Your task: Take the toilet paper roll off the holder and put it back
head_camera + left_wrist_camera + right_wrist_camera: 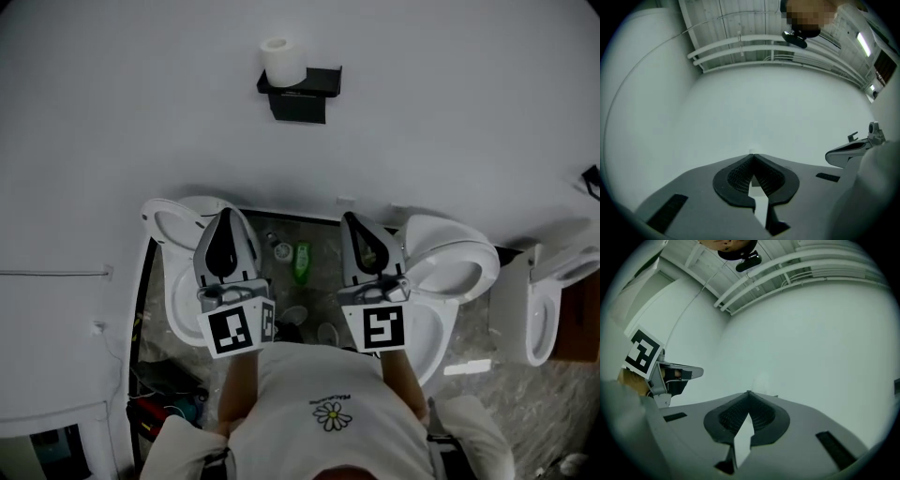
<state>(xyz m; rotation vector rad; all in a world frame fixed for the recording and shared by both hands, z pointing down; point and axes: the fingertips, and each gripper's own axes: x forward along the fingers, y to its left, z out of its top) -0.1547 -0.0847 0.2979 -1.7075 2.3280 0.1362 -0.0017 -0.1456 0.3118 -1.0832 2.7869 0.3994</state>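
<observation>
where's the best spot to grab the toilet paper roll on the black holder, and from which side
Probably its curved side, about mid-height. The toilet paper roll seems to stand on end at the left end of the black holder, with the wall behind it. Come from the room side, jaws opened to straddle it.

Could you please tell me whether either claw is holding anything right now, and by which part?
Nothing is held. The left claw and right claw are both shut and empty; the toilet paper roll stands on its holder, apart from both.
</observation>
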